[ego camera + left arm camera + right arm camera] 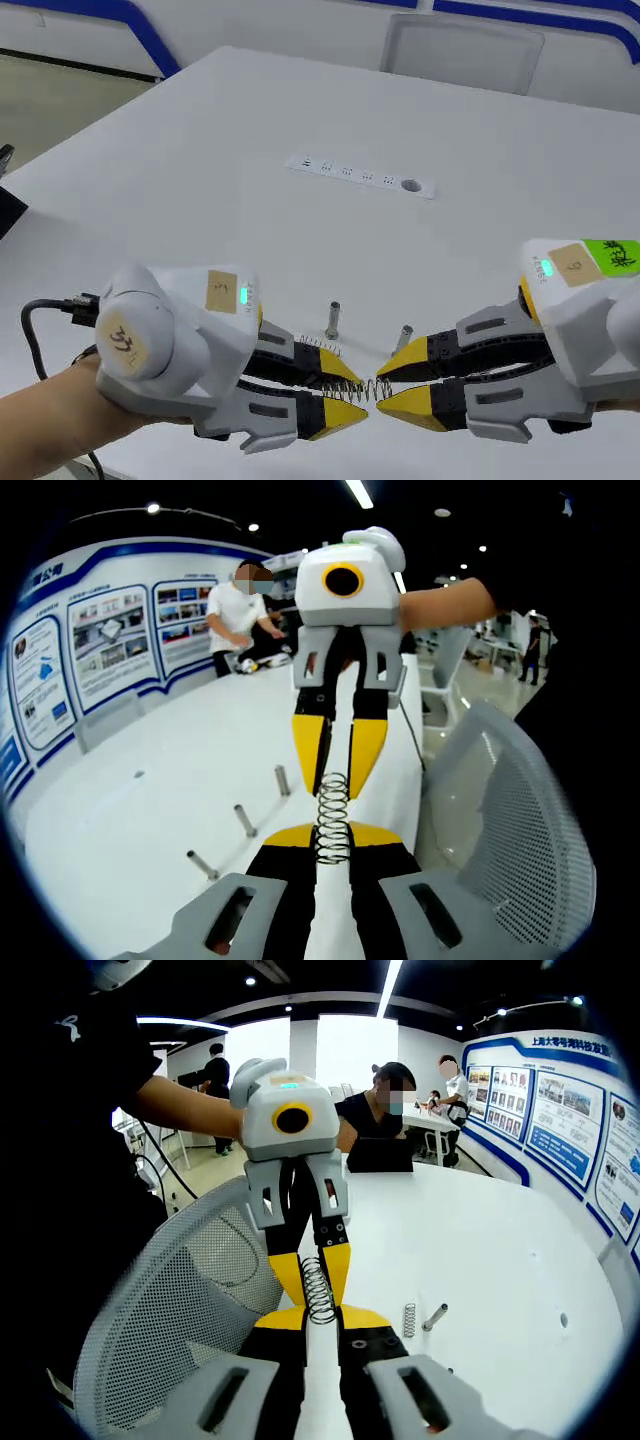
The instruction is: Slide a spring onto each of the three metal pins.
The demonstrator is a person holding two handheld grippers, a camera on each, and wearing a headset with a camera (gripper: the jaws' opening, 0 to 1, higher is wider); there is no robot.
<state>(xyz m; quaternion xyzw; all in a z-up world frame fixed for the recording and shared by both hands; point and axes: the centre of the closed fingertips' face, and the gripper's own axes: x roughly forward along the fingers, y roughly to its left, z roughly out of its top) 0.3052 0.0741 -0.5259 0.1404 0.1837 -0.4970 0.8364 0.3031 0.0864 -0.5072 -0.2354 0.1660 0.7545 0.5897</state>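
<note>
Both your tongs are closed down narrow, tip to tip, one spring (pixel 366 387) bridging them. Left gripper (pixel 362 395) pinches one end and right gripper (pixel 380 389) pinches the other. The spring is off the table (pixel 200 180), roughly level, just in front of the pins.

What each view adds:
- Head view: two pins (pixel 333 320) stand upright just beyond your tips, near each other. A second spring (pixel 320 345) lies on the table right behind the left gripper's upper finger. A power strip (pixel 360 175) sits further back mid-table, a chair (pixel 460 50) at the far edge, and a cable (pixel 40 325) runs off your left gripper.
- Left gripper view: three pins (pixel 244 820) stand in a row on the tabletop, left of the jaws, all bare and well apart from the held spring (pixel 332 815). The right gripper (pixel 335 780) comes in from the top, its yellow fingers (pixel 368 745) converging on the spring's far end. Your own tips flank the near end.
- Right gripper view: same handshake from the other side, with the left gripper (pixel 319 1303) straddling the spring (pixel 316 1285). The second spring (pixel 408 1320) sits just beside one pin (pixel 435 1317), right of your jaws. I can't tell whether the two touch.

Mesh chair back is close beside the grippers in both gripper views.
</note>
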